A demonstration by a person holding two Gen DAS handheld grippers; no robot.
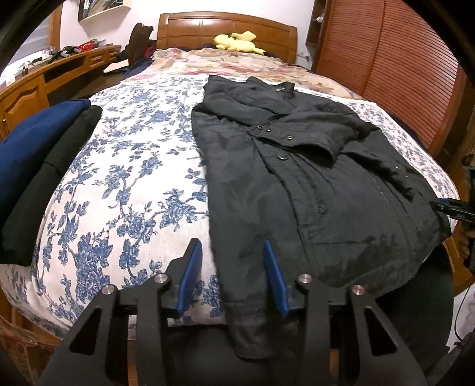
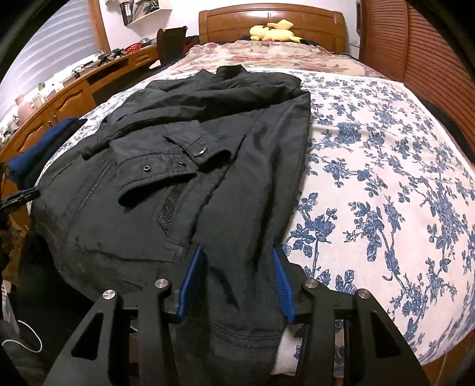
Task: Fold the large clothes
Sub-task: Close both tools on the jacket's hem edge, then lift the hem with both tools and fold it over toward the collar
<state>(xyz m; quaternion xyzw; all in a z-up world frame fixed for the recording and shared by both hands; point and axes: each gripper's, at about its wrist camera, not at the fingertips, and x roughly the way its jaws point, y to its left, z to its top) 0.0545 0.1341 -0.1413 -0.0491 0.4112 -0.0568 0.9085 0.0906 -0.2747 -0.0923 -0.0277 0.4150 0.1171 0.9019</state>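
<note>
A black jacket lies front-up on the blue-flowered bedspread, its sleeves folded across the chest and its hem hanging over the near bed edge. My left gripper is open, its blue pads straddling the jacket's left hem corner. In the right wrist view the jacket fills the left half. My right gripper is open over the jacket's right hem corner. The right gripper's tip also shows at the far right of the left wrist view; the left gripper's tip shows at the left edge of the right wrist view.
A folded blue and black stack of clothes sits at the bed's left side. A yellow plush toy lies by the wooden headboard. A wooden desk runs along the left; a slatted wardrobe stands at the right.
</note>
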